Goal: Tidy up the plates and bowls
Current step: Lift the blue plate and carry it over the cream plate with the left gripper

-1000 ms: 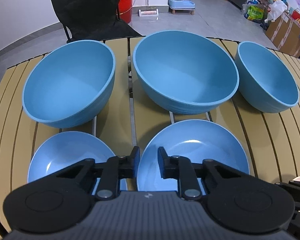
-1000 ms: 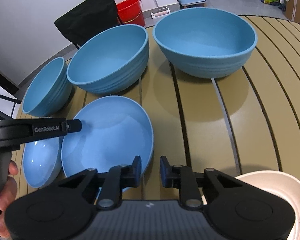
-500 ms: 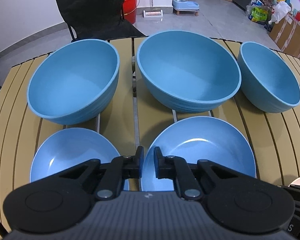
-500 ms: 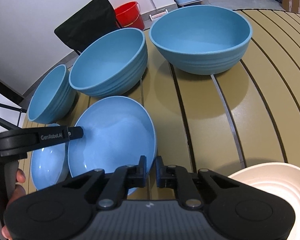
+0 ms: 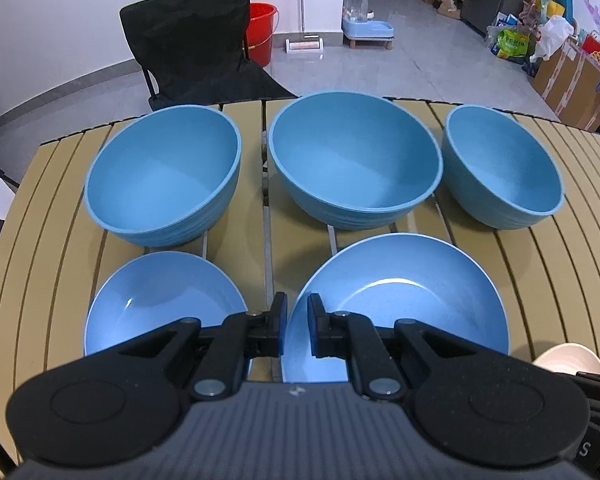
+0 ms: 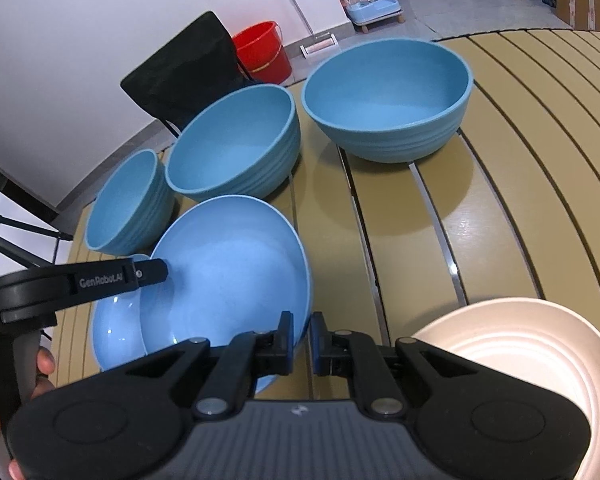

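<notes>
My left tool [image 5: 296, 326] and right tool [image 6: 300, 342] are both closed, seemingly empty, above the tan slatted worktop [image 6: 500, 184]; blue plastic bowls [image 5: 352, 160] sit behind the blue plates [image 5: 396, 300], sorted by type for stacking

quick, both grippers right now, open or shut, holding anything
left gripper: shut, holding nothing.
right gripper: shut, holding nothing.

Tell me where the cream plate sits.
The cream plate lies at the table's near right corner in the right wrist view, right of the large blue plate.
</notes>
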Available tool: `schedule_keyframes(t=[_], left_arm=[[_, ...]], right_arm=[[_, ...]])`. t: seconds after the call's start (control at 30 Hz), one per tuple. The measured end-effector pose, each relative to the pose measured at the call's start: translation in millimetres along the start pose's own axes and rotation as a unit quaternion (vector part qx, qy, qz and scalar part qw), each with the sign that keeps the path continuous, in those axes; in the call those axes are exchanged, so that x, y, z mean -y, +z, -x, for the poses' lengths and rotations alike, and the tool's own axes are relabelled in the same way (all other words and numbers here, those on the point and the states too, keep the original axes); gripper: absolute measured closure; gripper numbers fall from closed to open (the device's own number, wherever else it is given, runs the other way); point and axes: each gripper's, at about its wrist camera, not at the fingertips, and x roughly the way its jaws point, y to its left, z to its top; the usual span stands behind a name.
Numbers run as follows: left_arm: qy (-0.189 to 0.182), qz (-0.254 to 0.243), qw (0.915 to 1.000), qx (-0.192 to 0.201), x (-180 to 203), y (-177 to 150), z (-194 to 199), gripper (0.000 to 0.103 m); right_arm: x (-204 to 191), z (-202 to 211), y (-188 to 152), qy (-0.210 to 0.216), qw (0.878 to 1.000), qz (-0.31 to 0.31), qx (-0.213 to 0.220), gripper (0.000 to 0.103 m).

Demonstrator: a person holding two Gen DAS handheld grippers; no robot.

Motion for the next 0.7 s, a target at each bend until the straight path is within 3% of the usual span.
schedule_keyframes(t=[0.7], left_arm=[[-0.017, -0.019, 0.9987, 0.044, 32.5, -38.5, 78.2, 0.092]], right_arm=[[14.9, 83.5, -36.5, 0.007, 0.999, 0.005, 0.048, 0.095]])
